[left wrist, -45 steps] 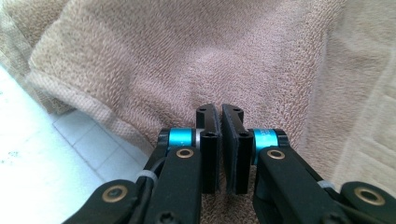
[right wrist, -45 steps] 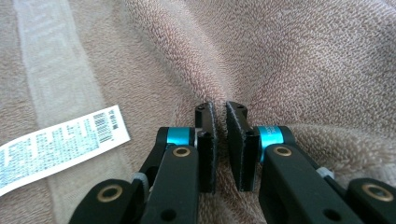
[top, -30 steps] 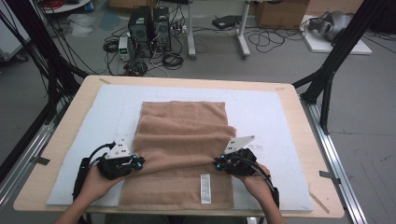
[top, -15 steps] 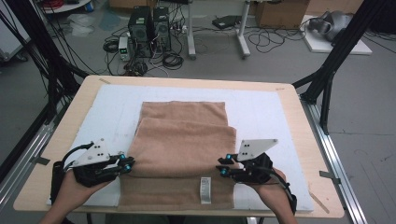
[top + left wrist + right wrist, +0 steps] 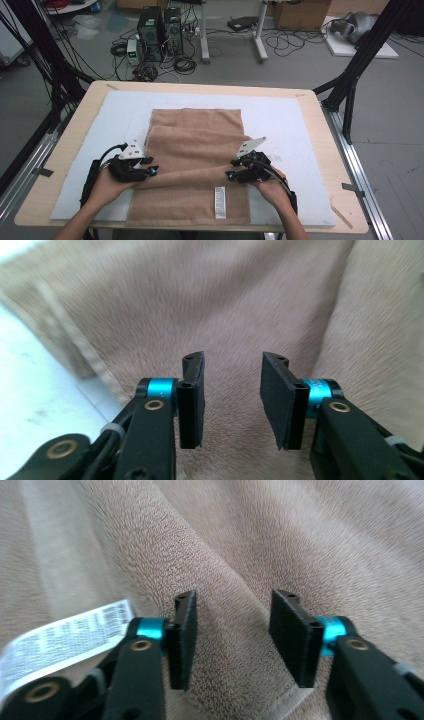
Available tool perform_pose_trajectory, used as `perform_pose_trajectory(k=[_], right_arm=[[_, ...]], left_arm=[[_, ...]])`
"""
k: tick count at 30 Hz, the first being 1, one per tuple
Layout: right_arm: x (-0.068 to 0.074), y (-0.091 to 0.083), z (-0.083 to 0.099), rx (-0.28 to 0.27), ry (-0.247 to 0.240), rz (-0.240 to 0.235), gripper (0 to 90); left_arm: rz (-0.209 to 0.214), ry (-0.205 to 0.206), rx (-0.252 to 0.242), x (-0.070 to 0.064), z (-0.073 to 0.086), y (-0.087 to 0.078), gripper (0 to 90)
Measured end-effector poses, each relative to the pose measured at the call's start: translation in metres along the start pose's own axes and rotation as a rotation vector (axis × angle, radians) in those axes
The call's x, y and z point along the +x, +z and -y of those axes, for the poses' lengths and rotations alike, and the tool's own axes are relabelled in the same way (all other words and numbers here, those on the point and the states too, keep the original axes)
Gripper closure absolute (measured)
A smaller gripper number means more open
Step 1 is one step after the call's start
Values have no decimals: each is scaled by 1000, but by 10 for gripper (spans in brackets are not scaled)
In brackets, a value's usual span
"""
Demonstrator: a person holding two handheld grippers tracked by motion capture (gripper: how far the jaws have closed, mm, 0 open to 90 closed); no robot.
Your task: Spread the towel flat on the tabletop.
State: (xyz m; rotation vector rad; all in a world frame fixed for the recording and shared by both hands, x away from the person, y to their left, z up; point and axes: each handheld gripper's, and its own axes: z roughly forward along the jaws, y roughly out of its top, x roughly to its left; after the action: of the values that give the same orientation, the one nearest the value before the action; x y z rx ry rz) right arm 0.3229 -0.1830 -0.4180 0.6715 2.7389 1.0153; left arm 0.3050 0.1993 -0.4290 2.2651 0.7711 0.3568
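A brown towel [image 5: 195, 135] lies folded on the white mat [image 5: 285, 120], with a raised fold ridge running across its near part. Its white care label [image 5: 219, 202] lies on the near layer and also shows in the right gripper view as the label [image 5: 60, 635]. My left gripper [image 5: 151, 171] is at the ridge's left end and my right gripper [image 5: 229, 176] at its right end. In the left gripper view the left gripper [image 5: 233, 365] stands open over towel pile [image 5: 240, 305]. The right gripper [image 5: 235, 600] is open too, astride a towel fold [image 5: 220, 580].
The wooden table [image 5: 320, 130] carries the mat, and metal rails run along both of its sides. Black frame legs [image 5: 350, 75] stand at the far right. Computer towers and cables [image 5: 160, 30] sit on the floor beyond the far edge.
Both grippers drew back and outward from the towel, then came forward and inward again to the fold. The near fold now stands up as a ridge between them.
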Motion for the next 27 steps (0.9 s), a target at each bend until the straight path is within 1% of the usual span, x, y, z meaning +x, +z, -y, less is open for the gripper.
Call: perform_pose_trajectory(k=[1, 2, 3, 4, 5, 6, 7, 8, 9, 10, 11, 12, 14, 15, 16, 17, 18, 19, 20, 21, 22, 24, 25, 26, 27], right_arm=[[-1, 3, 0, 4, -11, 2, 501], [0, 6, -1, 16, -6, -8, 491], [0, 9, 0, 30, -9, -18, 492], [1, 12, 0, 39, -11, -19, 500], [1, 12, 2, 24, -18, -18, 555], [1, 13, 3, 12, -19, -37, 605], [1, 12, 5, 4, -9, -47, 643], [1, 12, 5, 2, -1, -55, 673], [2, 11, 6, 1, -1, -63, 741], [3, 10, 7, 0, -10, -74, 758], [4, 9, 7, 0, -8, -72, 766], [4, 8, 8, 1, -11, -80, 788], [5, 7, 9, -1, -15, -83, 791], [6, 6, 9, 0, -9, -79, 785], [7, 4, 9, -6, -17, -69, 743], [8, 2, 8, -17, -8, -63, 672], [8, 0, 9, -32, 0, -70, 661], [10, -3, 9, -46, -4, -70, 646], [11, -5, 9, -48, -14, -50, 622], [11, -5, 9, -36, -23, -29, 578], [11, -3, 9, -21, -14, -19, 551], [10, 3, 11, -7, -1, -27, 553], [11, 7, 12, -6, 7, -32, 582], [12, 9, 13, -20, 6, -37, 627], [12, 8, 14, -28, 2, -42, 718]], left_arm=[[5, 7, 23, -1, 2, 6, 593], [7, 10, 2, -1, 5, 7, 596], [12, 8, 3, -1, 5, 7, 620], [17, 17, -1, -2, 5, 6, 644], [20, 33, 1, -4, 4, 6, 693], [15, 49, 3, -8, 3, 6, 735], [13, 56, 3, -10, 3, 6, 780], [8, 64, 6, -11, 3, 6, 793], [13, 64, 6, -11, 3, 6, 800], [22, 53, 6, -10, 4, 5, 804], [29, 49, 6, -9, 4, 5, 805], [36, 47, 6, -9, 4, 4, 806], [47, 43, 9, -9, 4, 2, 807], [52, 42, 0, -9, 5, 0, 802], [50, 40, -8, -9, 5, -2, 783], [47, 33, -18, -9, 5, -5, 740], [39, 26, -30, -7, 5, -8, 701], [30, 19, -40, -6, 6, -10, 694], [24, 9, -41, -4, 6, -10, 674], [16, -2, -37, -2, 7, -9, 645], [10, -9, -23, 0, 7, -7, 614], [18, 0, 24, 0, 9, -1, 598], [19, 7, 9, -1, 10, 0, 613], [29, 11, 2, -3, 10, 0, 674], [32, 15, -8, -5, 11, 0, 747]])
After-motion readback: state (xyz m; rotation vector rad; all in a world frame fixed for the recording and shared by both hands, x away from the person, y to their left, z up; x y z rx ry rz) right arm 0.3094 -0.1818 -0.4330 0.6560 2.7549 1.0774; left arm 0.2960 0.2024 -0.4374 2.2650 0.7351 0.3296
